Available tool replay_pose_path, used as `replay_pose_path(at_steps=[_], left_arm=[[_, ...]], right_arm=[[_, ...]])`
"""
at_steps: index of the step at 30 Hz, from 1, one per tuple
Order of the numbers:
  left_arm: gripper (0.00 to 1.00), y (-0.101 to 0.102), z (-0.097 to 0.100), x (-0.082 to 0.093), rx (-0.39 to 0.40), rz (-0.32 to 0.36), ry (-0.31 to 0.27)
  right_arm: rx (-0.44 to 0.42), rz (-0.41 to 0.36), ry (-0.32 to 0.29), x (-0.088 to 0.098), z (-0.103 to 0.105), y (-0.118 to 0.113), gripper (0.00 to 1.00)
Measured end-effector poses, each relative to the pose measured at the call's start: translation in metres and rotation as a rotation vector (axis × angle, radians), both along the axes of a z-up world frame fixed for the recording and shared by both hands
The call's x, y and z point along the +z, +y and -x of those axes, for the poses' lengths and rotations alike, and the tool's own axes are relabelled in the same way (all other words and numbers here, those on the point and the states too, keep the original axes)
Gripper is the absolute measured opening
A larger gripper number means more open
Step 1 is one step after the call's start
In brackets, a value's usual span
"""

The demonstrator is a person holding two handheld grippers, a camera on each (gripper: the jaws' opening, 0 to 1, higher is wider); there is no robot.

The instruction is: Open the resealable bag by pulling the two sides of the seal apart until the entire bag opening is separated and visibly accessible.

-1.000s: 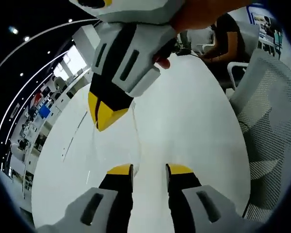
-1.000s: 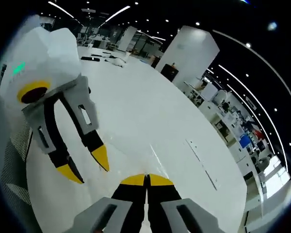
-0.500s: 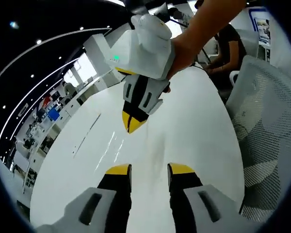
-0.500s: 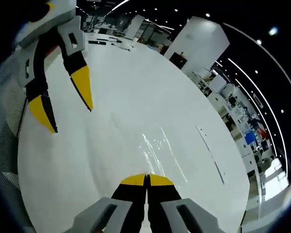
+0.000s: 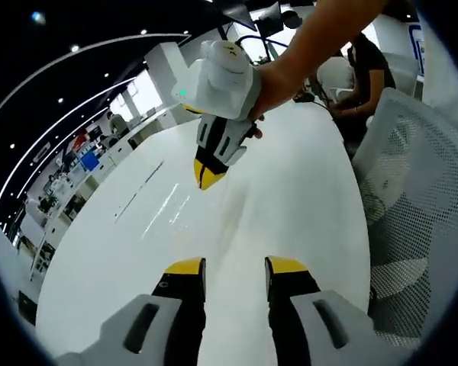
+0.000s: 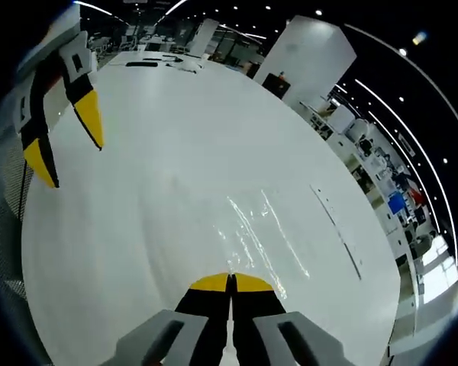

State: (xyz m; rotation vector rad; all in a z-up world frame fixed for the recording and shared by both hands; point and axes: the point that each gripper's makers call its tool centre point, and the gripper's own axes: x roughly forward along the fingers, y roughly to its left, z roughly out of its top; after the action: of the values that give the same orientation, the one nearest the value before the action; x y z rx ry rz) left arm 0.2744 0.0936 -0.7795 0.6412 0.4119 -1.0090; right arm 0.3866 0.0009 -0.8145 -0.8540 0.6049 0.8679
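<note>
I had the right tool (image 6: 230, 284) pinched tight on the clear resealable bag (image 6: 248, 229), which trailed onto the white table (image 6: 175, 137). My left tool (image 5: 234, 267) sat parted with nothing in it, well apart from the bag. The film was nearly invisible; I judged I could miss the free lip or grab both layers together.

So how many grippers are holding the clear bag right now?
1. The right gripper is shut on the clear bag's edge above the white table. The left gripper is open, apart from it.
</note>
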Motion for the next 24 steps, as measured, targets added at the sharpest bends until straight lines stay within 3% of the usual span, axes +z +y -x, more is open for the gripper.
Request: replay_pose_path(at_steps=[2,4,6,8,10,13,16,19,22,24], left_arm=[[0.29,0.002,0.001,-0.003,0.003,-0.005,0.005],[0.29,0.005,0.002,-0.005,0.011,-0.005,0.013],[0.30,0.008,0.003,-0.009,0.016,-0.006,0.022],[0.30,0.009,0.004,-0.009,0.019,-0.006,0.027],[0.32,0.010,0.004,-0.011,0.026,-0.001,0.036],[0.33,0.011,0.004,-0.011,0.032,0.000,0.040],[0.34,0.009,0.003,-0.007,0.027,0.001,0.030],[0.37,0.008,0.002,-0.003,0.034,0.010,0.028],[0.44,0.011,0.001,-0.002,0.067,0.023,0.049],[0.48,0.014,0.000,-0.002,0.099,0.043,0.063]], right_arm=[[0.006,0.000,0.006,-0.001,0.001,0.000,0.00],[-0.004,-0.030,0.086,-0.008,0.011,0.003,0.00],[0.007,-0.038,0.088,-0.006,0.013,0.004,0.02],[-0.003,-0.094,0.146,-0.007,0.021,0.010,0.09],[-0.010,-0.095,0.178,-0.008,0.025,0.009,0.19],[0.019,-0.103,0.163,-0.004,0.029,0.010,0.25],[0.002,-0.148,0.209,-0.002,0.034,0.013,0.42],[0.006,-0.157,0.196,0.004,0.037,0.011,0.49],[-0.039,-0.260,0.190,0.020,0.040,0.016,0.60],[-0.043,-0.272,0.175,0.028,0.044,0.012,0.66]])
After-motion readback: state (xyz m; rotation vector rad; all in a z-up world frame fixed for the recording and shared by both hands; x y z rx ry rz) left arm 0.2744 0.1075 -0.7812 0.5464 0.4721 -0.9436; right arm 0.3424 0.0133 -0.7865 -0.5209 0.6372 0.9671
